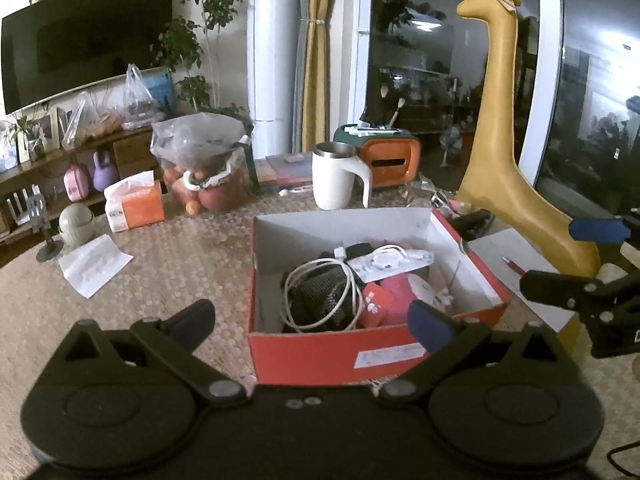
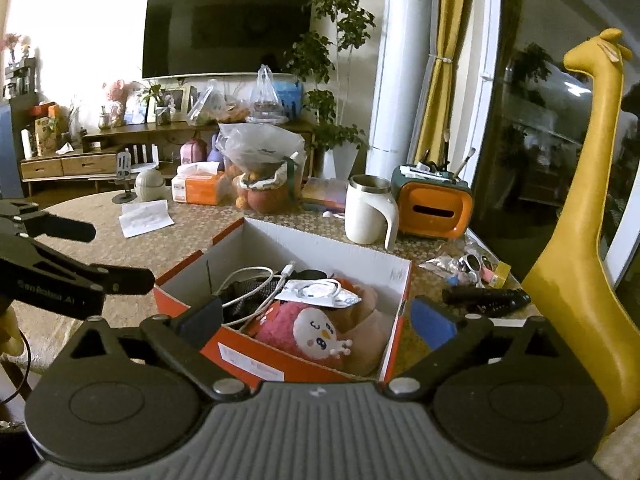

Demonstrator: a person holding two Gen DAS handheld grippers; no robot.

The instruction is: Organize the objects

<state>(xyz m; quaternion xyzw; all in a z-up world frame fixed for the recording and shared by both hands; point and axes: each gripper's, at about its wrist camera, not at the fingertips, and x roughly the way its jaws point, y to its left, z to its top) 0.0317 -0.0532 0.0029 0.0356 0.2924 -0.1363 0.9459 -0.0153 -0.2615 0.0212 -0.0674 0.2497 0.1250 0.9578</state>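
A red cardboard box [image 1: 320, 354] with white inner walls stands on the round table; it also shows in the right wrist view [image 2: 256, 362]. It holds a white cable [image 1: 320, 280], a black mesh item, a white packet [image 2: 320, 292] and a pink plush toy [image 2: 304, 332]. My left gripper [image 1: 312, 318] is open and empty, its fingers spread at the box's near wall. My right gripper [image 2: 316, 320] is open and empty, spread across the box's near corner. It shows at the right edge of the left wrist view [image 1: 576, 256].
A white mug [image 1: 336, 176], an orange holder [image 1: 390, 160], a bag of fruit [image 1: 204, 168], a tissue pack [image 1: 134, 202] and a paper sheet [image 1: 94, 264] lie on the table. A yellow giraffe figure [image 1: 504, 140] stands at right. A black remote [image 2: 486, 298] lies beside the box.
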